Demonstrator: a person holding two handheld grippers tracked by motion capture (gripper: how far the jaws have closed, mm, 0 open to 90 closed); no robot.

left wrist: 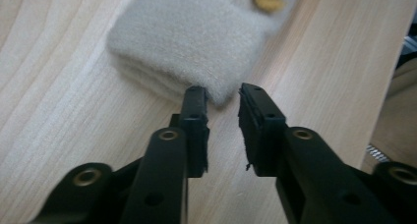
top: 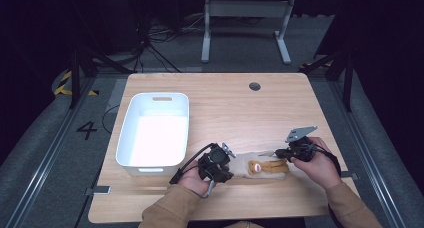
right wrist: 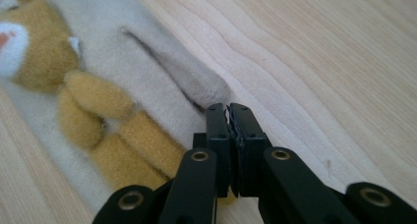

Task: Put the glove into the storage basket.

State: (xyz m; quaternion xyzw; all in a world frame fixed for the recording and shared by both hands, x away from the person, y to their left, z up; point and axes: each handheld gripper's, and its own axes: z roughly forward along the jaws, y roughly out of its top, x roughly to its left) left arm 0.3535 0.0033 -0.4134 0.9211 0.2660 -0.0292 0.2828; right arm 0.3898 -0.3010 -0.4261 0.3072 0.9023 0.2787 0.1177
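A: High view first: the sock (top: 262,166) lies flat near the front edge of the table (top: 235,103), between the two grippers; it is pale fleece with a yellow animal figure (top: 270,165) sewn on top.

B: Why does it lie stretched like that?

A: I judge each hand took one end to spread it flat; the left gripper (left wrist: 222,101) stands at the grey cuff end (left wrist: 187,37), its jaws parted with only the corner of the cuff just before them, so it is released, not grasping.

B: And the other one?

A: The right gripper (right wrist: 228,113) is clenched, its jaws pressed together beside a folded flap (right wrist: 192,71); perhaps a thin bit of cloth is pinched there, but the close view does not let me tell.

B: The white bin (top: 131,138)?

A: It stands open to the left of the left gripper, well apart from the sock; probably the place where the sock goes.
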